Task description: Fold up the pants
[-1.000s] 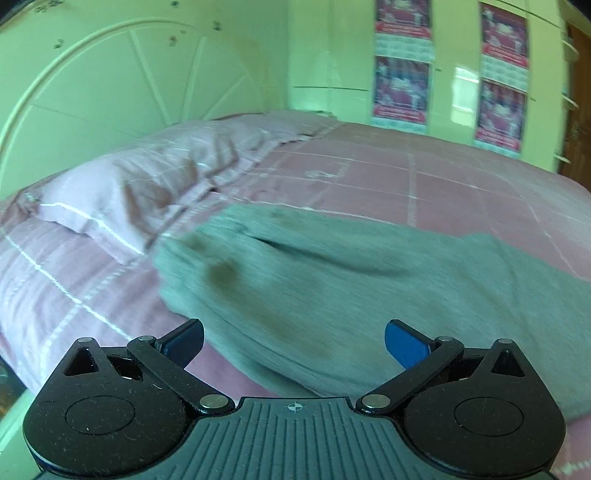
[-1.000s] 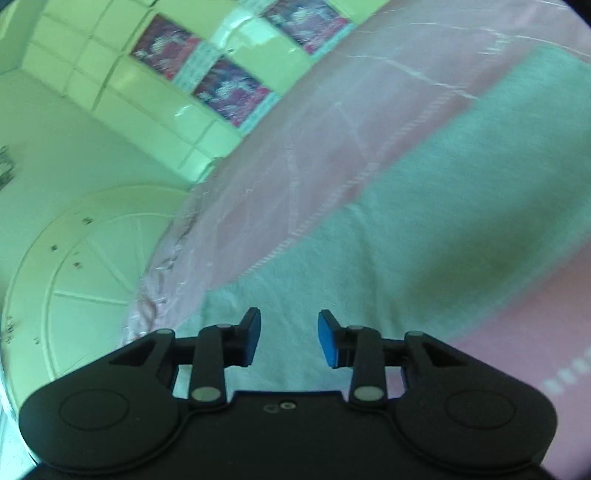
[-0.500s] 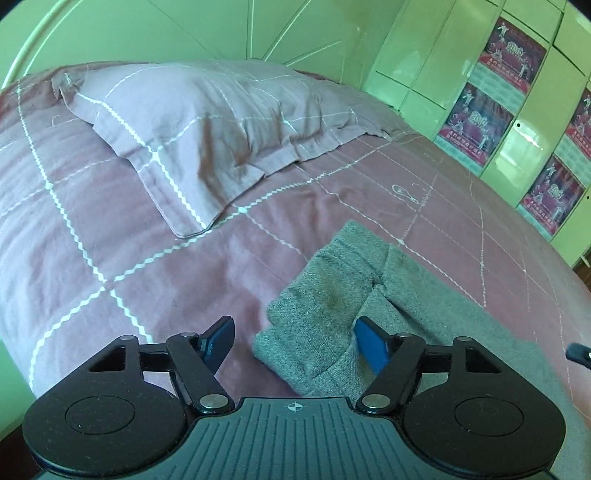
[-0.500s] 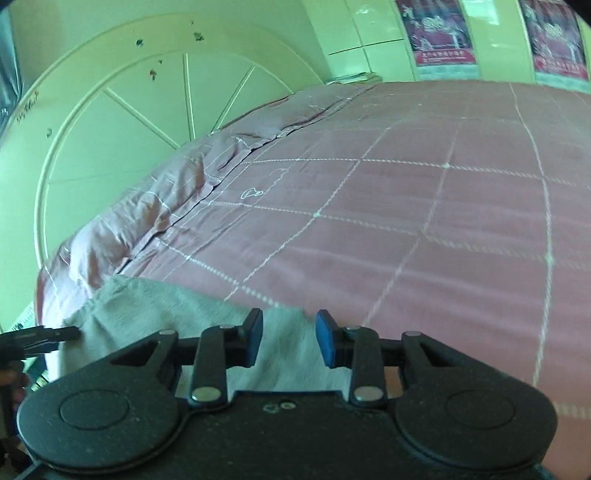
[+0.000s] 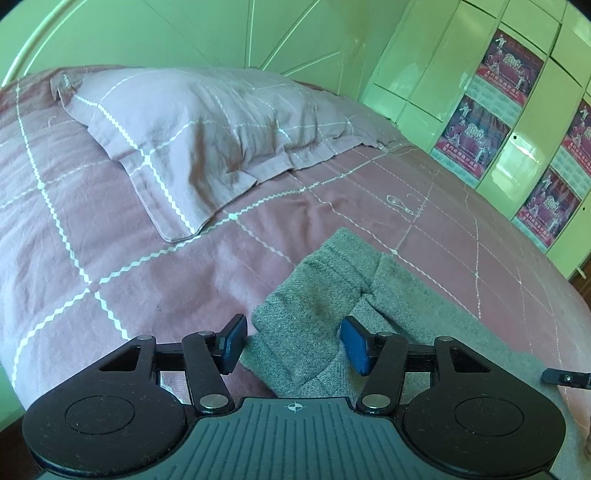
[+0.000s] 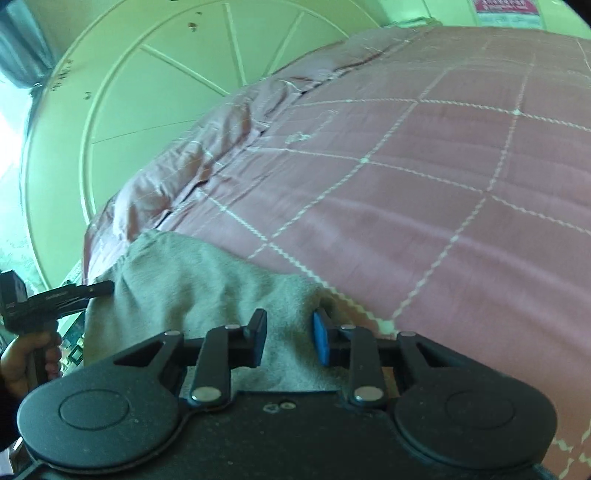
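Grey pants (image 5: 317, 295) lie on the pink checked bedspread (image 5: 110, 229). My left gripper (image 5: 295, 343) sits low over one folded end of them. Its jaws are closing, with the thick grey edge between the blue pads (image 5: 356, 345), and a gap still shows beside the left pad. My right gripper (image 6: 290, 339) is at the other edge of the pants (image 6: 192, 280). Its jaws are narrow and closing over flat grey cloth, with a gap between the pads. Each view shows the tip of the other gripper, the right gripper (image 5: 554, 376) and the left gripper (image 6: 101, 288).
A pink pillow (image 5: 207, 125) lies near the pale green headboard (image 5: 207, 33), to the left beyond the pants. Green wardrobe doors with posters (image 5: 491, 96) stand past the bed's far side. A hand (image 6: 26, 354) holds the left gripper's handle off the bed's edge.
Both views swung and rolled from above the spread pants down to its ends. The left jaws narrowed a lot around the folded end. The right jaws narrowed slightly.
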The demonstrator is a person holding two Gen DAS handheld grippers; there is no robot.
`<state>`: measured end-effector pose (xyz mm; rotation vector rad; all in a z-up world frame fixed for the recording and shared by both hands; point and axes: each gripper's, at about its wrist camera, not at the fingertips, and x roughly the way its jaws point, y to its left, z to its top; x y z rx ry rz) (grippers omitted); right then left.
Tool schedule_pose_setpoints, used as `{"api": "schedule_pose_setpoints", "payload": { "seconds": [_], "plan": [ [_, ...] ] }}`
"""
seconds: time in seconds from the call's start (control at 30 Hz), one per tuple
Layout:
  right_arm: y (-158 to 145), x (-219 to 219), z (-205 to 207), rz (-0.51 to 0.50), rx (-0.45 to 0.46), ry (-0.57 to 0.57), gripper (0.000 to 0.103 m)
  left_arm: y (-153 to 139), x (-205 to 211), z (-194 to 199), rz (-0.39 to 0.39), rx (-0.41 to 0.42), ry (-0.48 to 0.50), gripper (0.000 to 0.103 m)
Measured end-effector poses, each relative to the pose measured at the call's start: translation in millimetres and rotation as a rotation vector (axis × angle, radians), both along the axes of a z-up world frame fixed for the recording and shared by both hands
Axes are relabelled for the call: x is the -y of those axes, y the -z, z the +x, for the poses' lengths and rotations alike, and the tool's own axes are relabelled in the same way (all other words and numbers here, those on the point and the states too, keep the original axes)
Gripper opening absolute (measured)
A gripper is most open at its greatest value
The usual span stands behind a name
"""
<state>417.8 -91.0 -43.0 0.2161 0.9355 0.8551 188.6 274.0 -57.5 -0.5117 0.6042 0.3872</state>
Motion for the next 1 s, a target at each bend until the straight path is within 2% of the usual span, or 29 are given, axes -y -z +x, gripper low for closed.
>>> {"api": "schedule_pose_setpoints", "payload": {
  "seconds": [0.07, 0.13, 0.27, 0.33, 0.37, 0.4, 0.43, 0.5, 0.53, 0.57, 0.63, 0.7, 0.77, 0.83, 0.93, 1.0],
  "plan": [
    [2.8, -2.8, 7.2, 0.010, -0.024, -0.002, 0.021, 0.8, -1.5, -1.7, -0.010, 0.009, -0.006, 0.056],
    [10.2, -7.7, 19.3, 0.032, -0.079, 0.005, 0.029, 1.8, -2.7, -4.4, -0.016, 0.007, -0.005, 0.056],
    [27.6, -11.0, 39.2, 0.107, -0.179, 0.066, 0.030, 3.9, -5.5, -4.2, -0.037, 0.008, -0.008, 0.056],
    [30.6, -12.8, 42.1, 0.132, -0.201, 0.084, 0.029, 6.1, -6.8, -4.7, -0.048, 0.015, -0.009, 0.056],
    [29.2, -15.0, 41.4, 0.109, -0.189, 0.091, 0.019, 6.5, -6.5, -5.0, -0.045, 0.018, -0.006, 0.055],
    [26.3, -17.0, 38.7, 0.082, -0.162, 0.083, 0.000, 6.6, -5.1, -5.7, -0.033, 0.022, -0.002, 0.053],
    [21.7, -16.9, 34.2, 0.059, -0.116, 0.073, 0.000, 6.3, -3.8, -5.8, -0.021, 0.023, 0.001, 0.050],
    [11.4, -13.0, 27.4, 0.083, -0.064, 0.066, 0.000, 3.8, -2.4, -7.4, -0.010, 0.040, 0.001, 0.045],
    [5.5, -9.9, 25.3, 0.093, -0.036, 0.074, 0.000, 1.4, -2.3, -9.9, -0.007, 0.055, -0.004, 0.041],
    [-1.4, -5.9, 25.2, 0.106, -0.012, 0.087, 0.000, -2.1, -3.0, -13.0, -0.001, 0.075, -0.013, 0.032],
    [-14.6, -2.9, 26.0, 0.117, 0.039, 0.103, 0.000, -8.5, -6.4, -16.2, -0.013, 0.114, -0.012, 0.030],
    [-19.7, -7.1, 28.2, 0.090, 0.076, 0.097, 0.000, -9.9, -5.9, -13.5, 0.000, 0.098, -0.003, 0.030],
    [-4.8, -14.9, 33.6, -0.015, 0.066, 0.107, 0.000, -2.9, -5.8, -8.2, 0.024, 0.029, 0.004, 0.030],
    [25.6, -23.5, 38.0, -0.117, -0.016, 0.106, 0.000, 9.7, -7.3, -8.7, 0.038, 0.005, 0.016, 0.030],
    [25.7, -20.3, 32.3, -0.085, -0.002, 0.163, 0.000, 7.5, -10.8, -13.4, 0.022, 0.020, 0.022, 0.031],
    [12.2, -3.8, 27.9, -0.059, 0.038, 0.269, 0.000, -3.2, -11.9, -18.3, 0.023, 0.039, 0.010, 0.032]
  ]
}}
